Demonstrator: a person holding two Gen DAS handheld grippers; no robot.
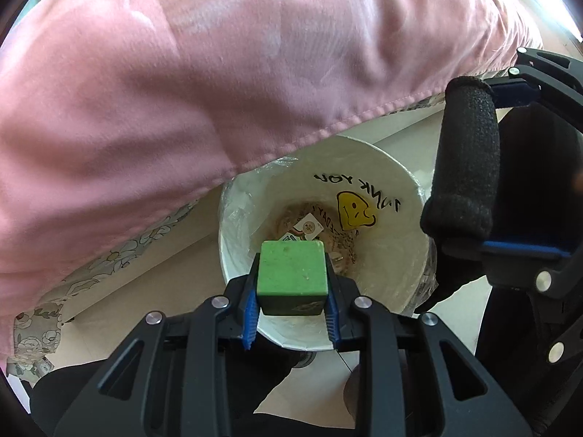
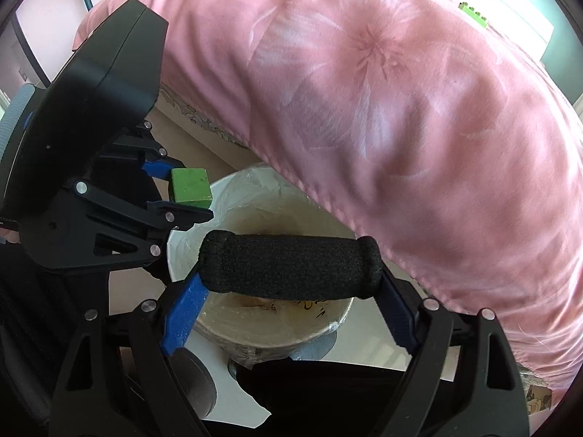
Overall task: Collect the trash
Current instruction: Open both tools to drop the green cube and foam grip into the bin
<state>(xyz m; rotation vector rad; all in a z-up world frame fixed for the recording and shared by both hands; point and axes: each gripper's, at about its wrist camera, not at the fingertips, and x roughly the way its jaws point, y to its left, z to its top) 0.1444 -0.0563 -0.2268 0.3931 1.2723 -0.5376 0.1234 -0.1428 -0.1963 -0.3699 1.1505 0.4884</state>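
My left gripper (image 1: 292, 291) is shut on a green block (image 1: 291, 273) and holds it over the open white trash bin (image 1: 393, 185), which has a plastic liner and a yellow smiley bag inside. Scraps lie at the bin's bottom (image 1: 309, 225). My right gripper (image 2: 291, 291) is shut on a black foam cylinder (image 2: 288, 267), held crosswise above the same bin (image 2: 233, 331). In the right wrist view the left gripper (image 2: 182, 191) and green block (image 2: 189, 189) hang over the bin's far left rim. In the left wrist view the cylinder (image 1: 462, 160) stands at the bin's right.
A pink quilt (image 1: 182, 91) hangs off a bed beside the bin and overlaps its far rim; it also shows in the right wrist view (image 2: 400, 109). A floral sheet edge (image 1: 120, 251) shows below it. The floor is pale. A green brick (image 2: 473, 14) lies on the bed's far side.
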